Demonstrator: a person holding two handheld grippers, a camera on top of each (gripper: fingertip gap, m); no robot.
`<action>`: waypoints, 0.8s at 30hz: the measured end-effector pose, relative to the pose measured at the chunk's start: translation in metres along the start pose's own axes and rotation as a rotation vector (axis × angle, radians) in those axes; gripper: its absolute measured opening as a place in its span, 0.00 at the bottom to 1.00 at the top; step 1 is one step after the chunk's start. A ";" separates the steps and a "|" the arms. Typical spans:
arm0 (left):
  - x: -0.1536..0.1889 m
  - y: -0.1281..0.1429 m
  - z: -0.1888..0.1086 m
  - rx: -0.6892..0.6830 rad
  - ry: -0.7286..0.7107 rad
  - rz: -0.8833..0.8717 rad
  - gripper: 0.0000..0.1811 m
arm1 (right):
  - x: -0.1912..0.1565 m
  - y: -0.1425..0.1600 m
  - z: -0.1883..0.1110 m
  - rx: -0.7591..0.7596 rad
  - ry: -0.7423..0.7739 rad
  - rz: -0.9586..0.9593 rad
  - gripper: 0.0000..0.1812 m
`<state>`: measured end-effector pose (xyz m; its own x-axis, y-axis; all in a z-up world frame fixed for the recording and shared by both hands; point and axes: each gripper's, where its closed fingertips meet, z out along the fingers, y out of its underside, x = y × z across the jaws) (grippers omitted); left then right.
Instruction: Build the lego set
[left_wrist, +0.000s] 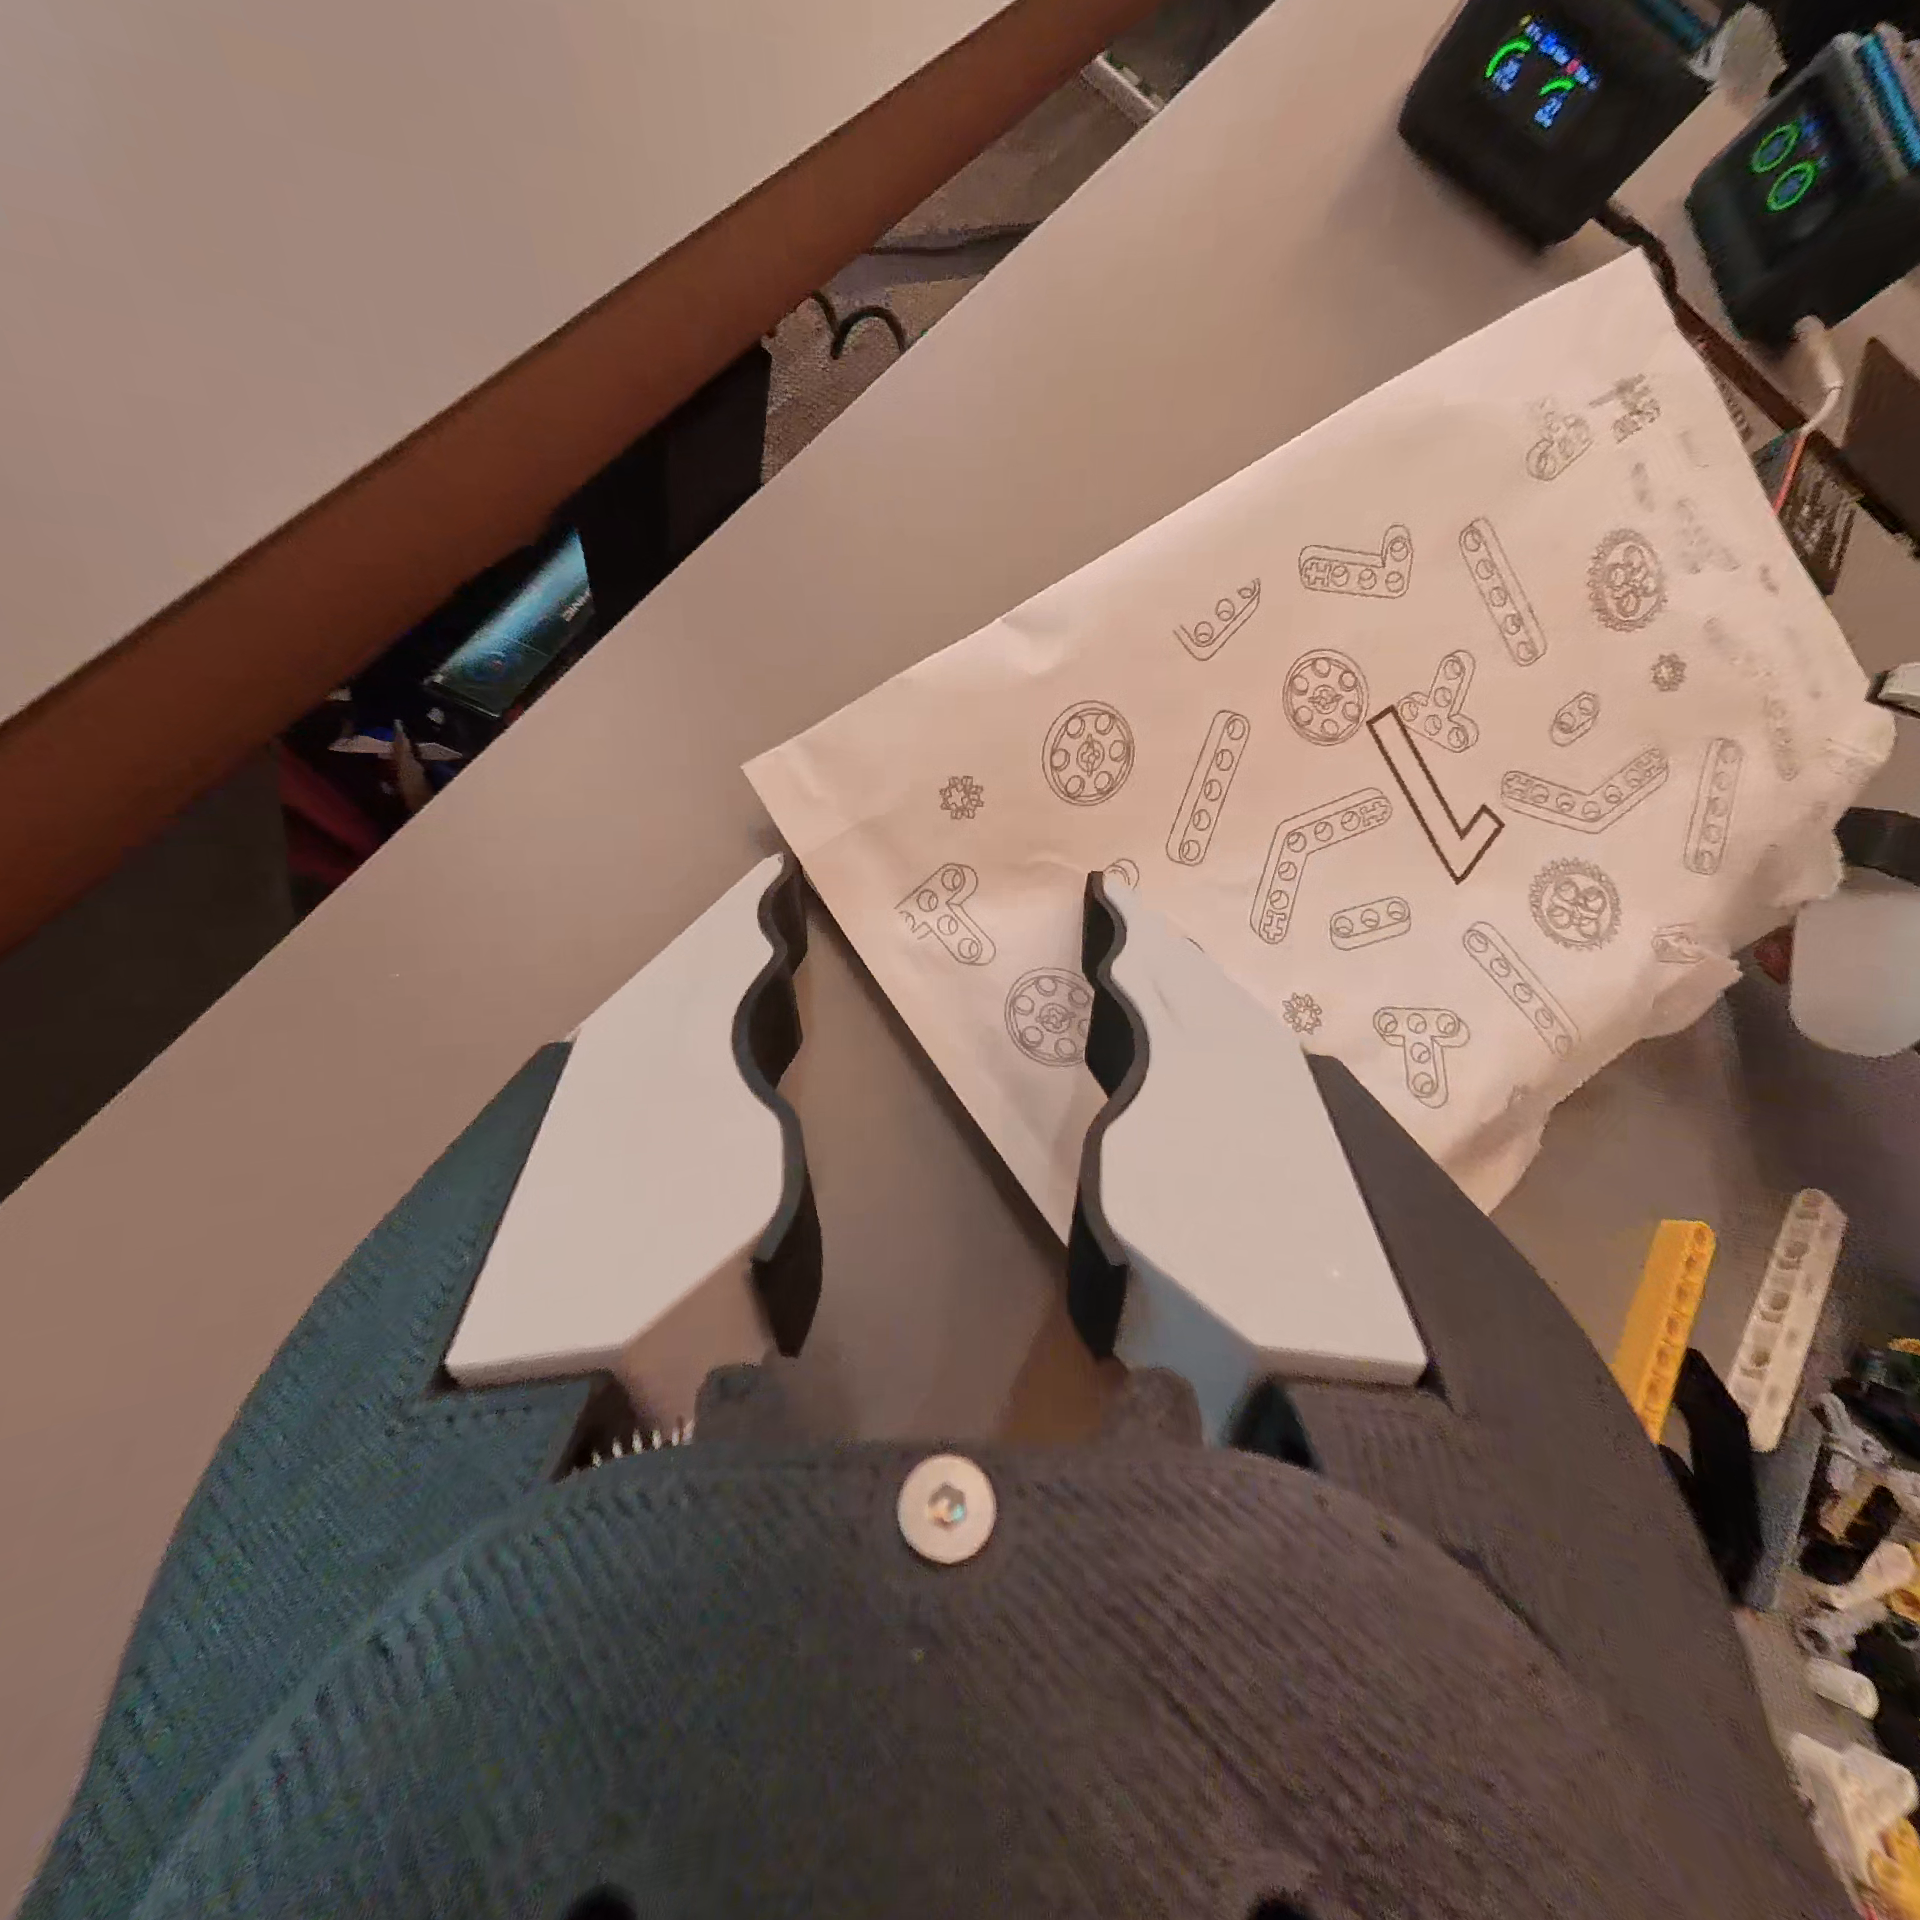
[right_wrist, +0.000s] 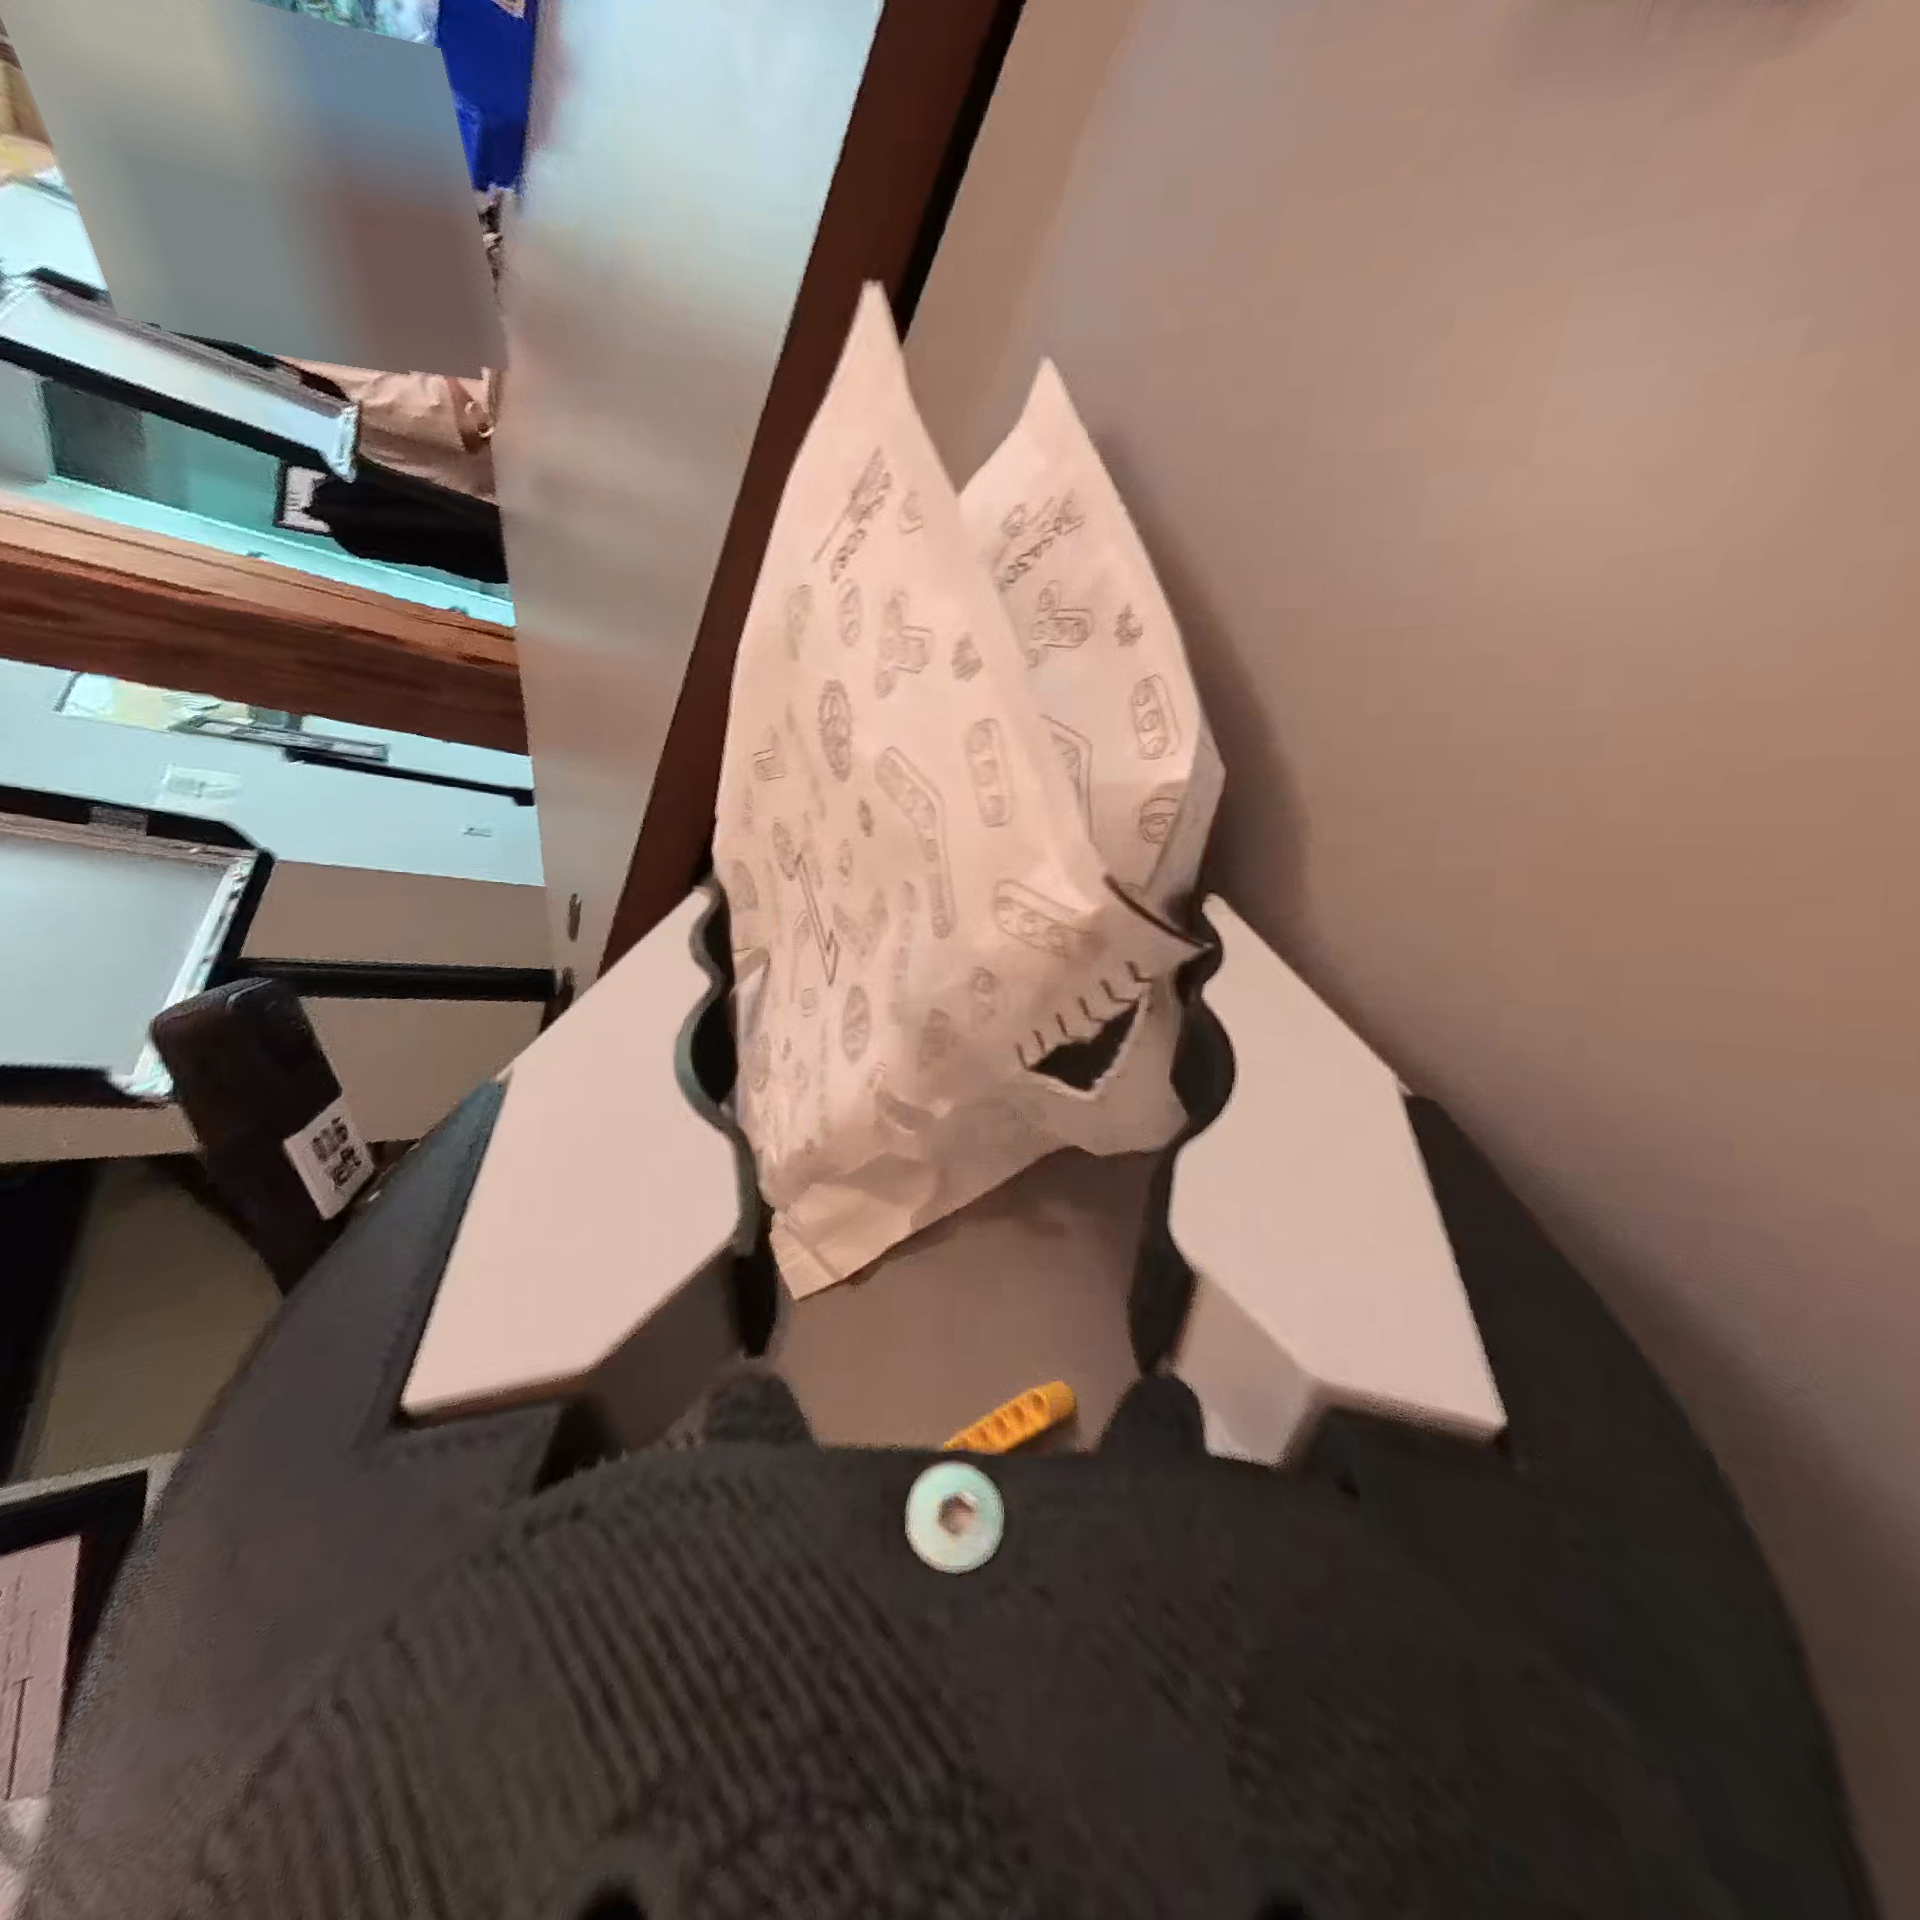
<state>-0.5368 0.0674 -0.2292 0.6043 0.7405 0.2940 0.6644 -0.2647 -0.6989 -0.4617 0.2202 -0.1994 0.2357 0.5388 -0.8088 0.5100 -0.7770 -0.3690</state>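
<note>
A white paper bag (left_wrist: 1351, 748) printed with part drawings lies flat on the grey table (left_wrist: 520, 1039). My left gripper (left_wrist: 940, 883) is open and empty, with its tips over the bag's near-left corner. A yellow beam (left_wrist: 1668, 1320) and a white beam (left_wrist: 1787, 1320) lie at the lower right. In the right wrist view two such paper bags (right_wrist: 894, 831) lie overlapped between my right gripper's (right_wrist: 961, 904) wide-open fingers. The right-hand bag has a torn hole (right_wrist: 1075, 1070) next to the right finger. A yellow beam (right_wrist: 1013, 1415) shows under the gripper body.
A pile of loose small parts (left_wrist: 1860, 1558) sits at the right edge. Two black devices with lit screens (left_wrist: 1538, 94) stand at the far right, with cables. The table's far edge (left_wrist: 727, 499) drops to a gap before a second desk (left_wrist: 312, 260).
</note>
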 end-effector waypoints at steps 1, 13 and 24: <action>-0.001 0.000 0.000 0.001 -0.009 0.003 0.29 | -0.005 0.001 0.002 0.000 -0.029 0.000 0.47; 0.008 -0.003 -0.002 0.015 0.103 -0.095 0.26 | -0.072 -0.010 -0.005 0.067 -0.340 -0.039 0.00; 0.025 -0.058 -0.045 0.303 0.317 -0.187 0.25 | -0.177 -0.058 -0.136 0.194 -0.235 -0.513 0.00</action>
<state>-0.5404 0.0736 -0.1524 0.6221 0.5210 0.5844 0.6451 0.0820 -0.7597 -0.4204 0.2138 0.0272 -0.2010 0.7921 -0.5764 0.3445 -0.4937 -0.7985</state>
